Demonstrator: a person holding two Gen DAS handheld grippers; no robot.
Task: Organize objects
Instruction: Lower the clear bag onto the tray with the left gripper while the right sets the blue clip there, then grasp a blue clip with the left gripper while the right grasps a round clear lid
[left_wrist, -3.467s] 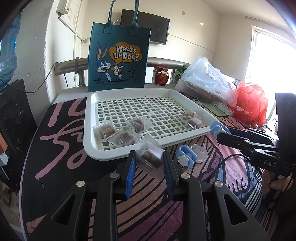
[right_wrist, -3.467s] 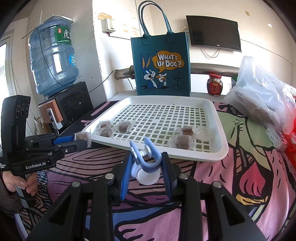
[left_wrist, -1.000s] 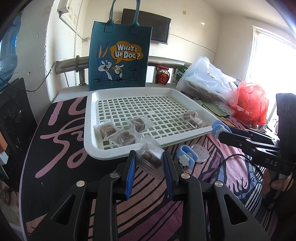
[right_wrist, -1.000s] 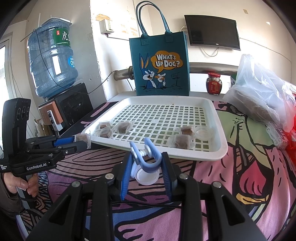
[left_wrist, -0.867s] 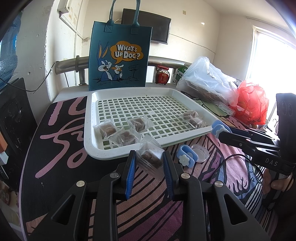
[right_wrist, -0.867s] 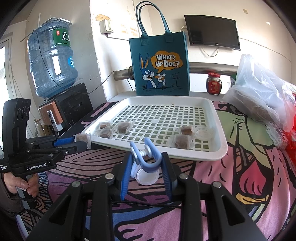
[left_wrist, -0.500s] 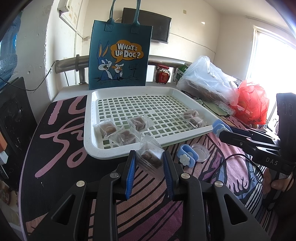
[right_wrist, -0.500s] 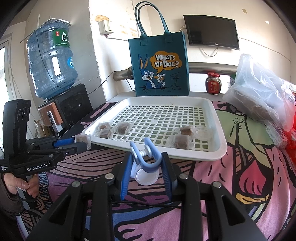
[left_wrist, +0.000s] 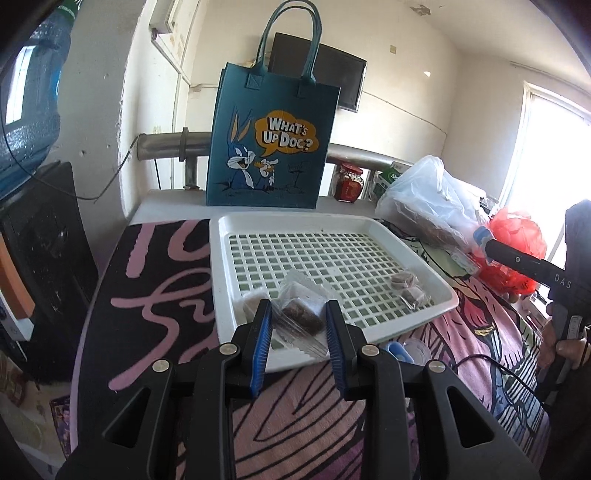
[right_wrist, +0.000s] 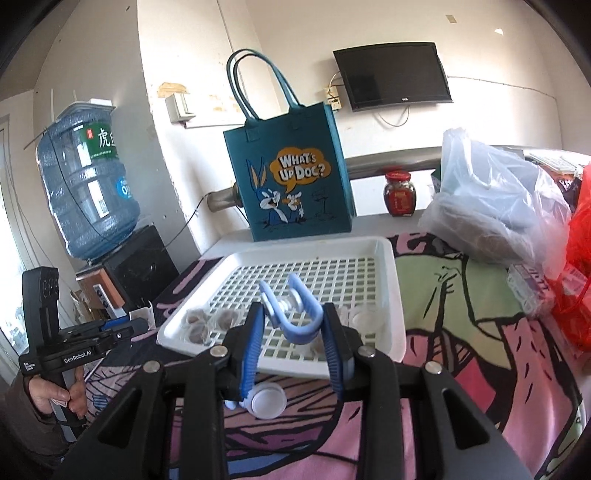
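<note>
My left gripper (left_wrist: 298, 322) is shut on a clear-wrapped brown candy (left_wrist: 301, 309) and holds it above the near left corner of the white slotted tray (left_wrist: 436, 291). Two wrapped candies (left_wrist: 406, 286) lie at the tray's right side. My right gripper (right_wrist: 291, 323) is shut on a blue clip (right_wrist: 291, 310) and holds it above the tray's (right_wrist: 395, 295) front edge. Wrapped candies (right_wrist: 207, 321) lie at the tray's left; a clear round lid (right_wrist: 364, 316) lies at its right. Another blue clip and a white cap (right_wrist: 266, 400) sit on the cloth below.
A teal "What's Up Doc?" bag (left_wrist: 271, 140) stands behind the tray. A red jar (right_wrist: 399, 197), a clear plastic bag (right_wrist: 495, 206) and a red bag (left_wrist: 513, 243) are at the right. A water bottle (right_wrist: 86, 195) stands on a black box at the left.
Both grippers have risen and moved forward over the tray's front edge, each still holding its object. The blue clip now hangs above the tray instead of over the cloth.
</note>
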